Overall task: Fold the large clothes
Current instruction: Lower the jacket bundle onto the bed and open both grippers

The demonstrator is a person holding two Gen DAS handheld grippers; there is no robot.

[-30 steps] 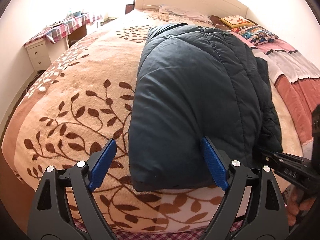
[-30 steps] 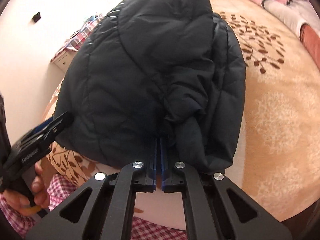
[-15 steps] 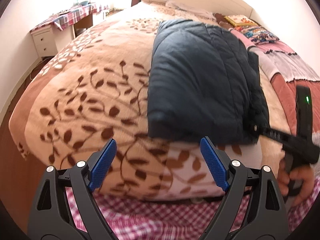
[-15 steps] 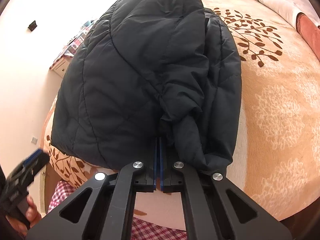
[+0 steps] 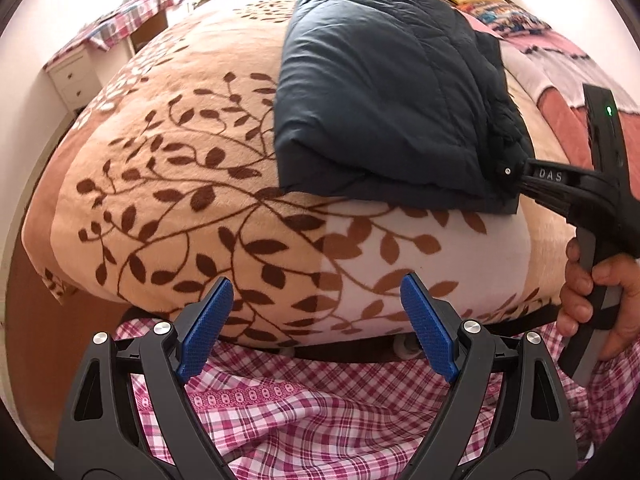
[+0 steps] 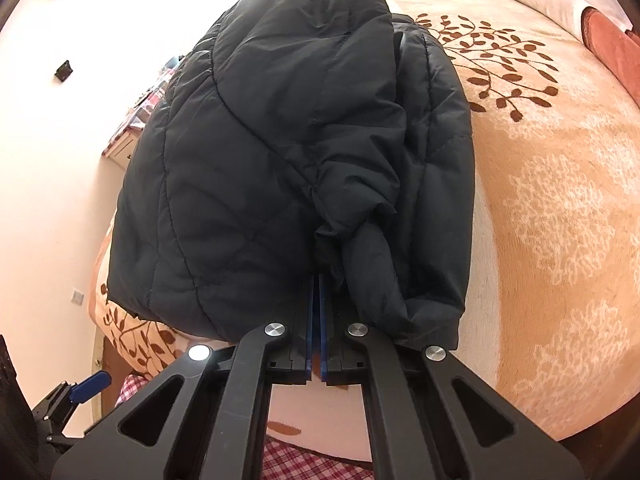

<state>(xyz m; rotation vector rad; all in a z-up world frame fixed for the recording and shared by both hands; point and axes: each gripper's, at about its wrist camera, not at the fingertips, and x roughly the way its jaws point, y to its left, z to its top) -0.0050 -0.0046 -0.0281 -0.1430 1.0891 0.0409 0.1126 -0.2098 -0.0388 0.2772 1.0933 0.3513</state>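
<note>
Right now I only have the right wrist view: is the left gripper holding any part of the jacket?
Observer: No. The left gripper is open, nothing between its pads, short of the jacket.
Operator: Where does the right gripper bite?
Observer: The left wrist view shows the right gripper clamped on the jacket's near right corner.
Operator: What's under the left gripper?
Observer: Pink checked cloth, below the blanket's edge.

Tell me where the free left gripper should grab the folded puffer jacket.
Probably the puffer jacket's near-left corner, coming in low from the bed's foot. That corner lifts slightly off the blanket, and the right gripper already pinches the opposite near edge.
</note>
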